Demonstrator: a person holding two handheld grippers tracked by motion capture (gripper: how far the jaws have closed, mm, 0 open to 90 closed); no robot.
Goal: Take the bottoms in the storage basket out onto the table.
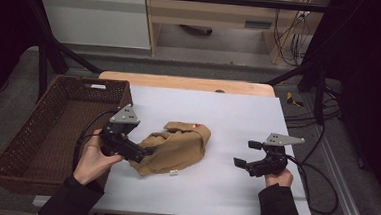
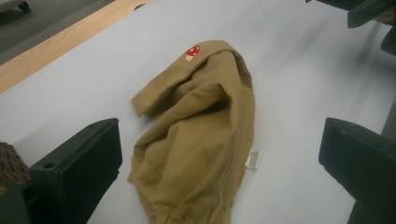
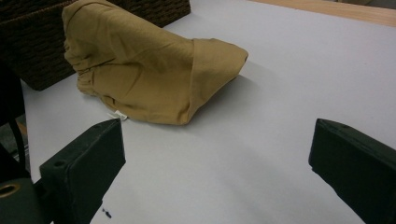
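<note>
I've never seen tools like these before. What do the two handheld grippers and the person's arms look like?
Each gripper, left and right, is a black handheld device ending in two blocky black jaws, topped by a grey three-cornered plate dotted with small holes. A black cable trails from each. The person wears dark long sleeves down to the wrists.

garment [image 2: 196, 140]: lower hem cut off by frame | label [image 2: 252, 158]: print unreadable

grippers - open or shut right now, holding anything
left tool: open, jaws either side of the tan cloth, not clamping it
right tool: open, holding nothing
</note>
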